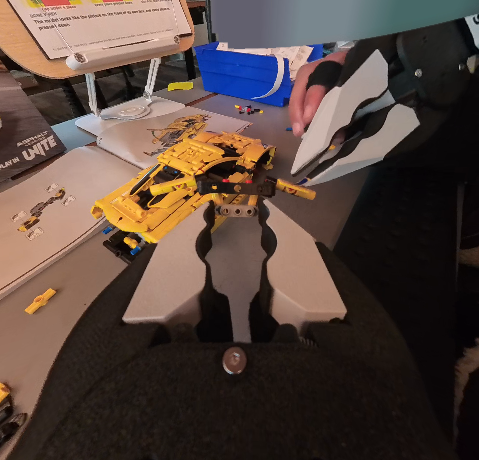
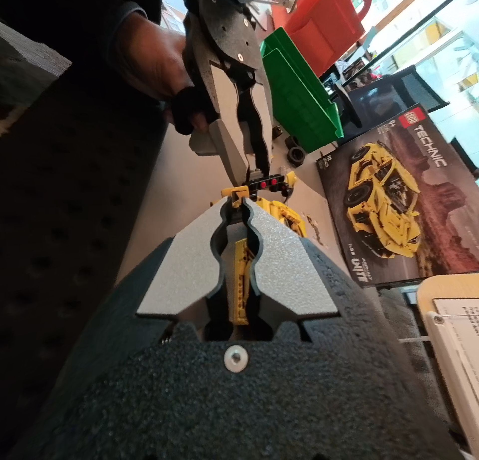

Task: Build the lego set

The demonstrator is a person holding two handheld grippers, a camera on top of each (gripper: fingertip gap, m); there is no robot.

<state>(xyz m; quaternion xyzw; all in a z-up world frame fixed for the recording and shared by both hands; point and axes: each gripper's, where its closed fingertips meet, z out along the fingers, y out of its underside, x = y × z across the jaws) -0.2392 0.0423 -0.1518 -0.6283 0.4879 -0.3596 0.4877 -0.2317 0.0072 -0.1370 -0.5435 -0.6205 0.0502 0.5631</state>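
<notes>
The yellow lego car lies on the table, partly on the open instruction booklet. A black spoiler beam with red pins and yellow ends lies across its rear. My left gripper is shut on a grey holed beam at the car's rear, just below the spoiler. My right gripper is shut on the spoiler's yellow end piece; in the left wrist view it comes in from the right. The right wrist view shows the spoiler and the left gripper above it.
A blue bin and small loose pieces sit behind the car. A document stand stands at the back left. A loose yellow piece lies at the near left. The set's box, a green bin and black tyres are nearby. The tips of one gripper are about 4 centimeters away from the tips of the other.
</notes>
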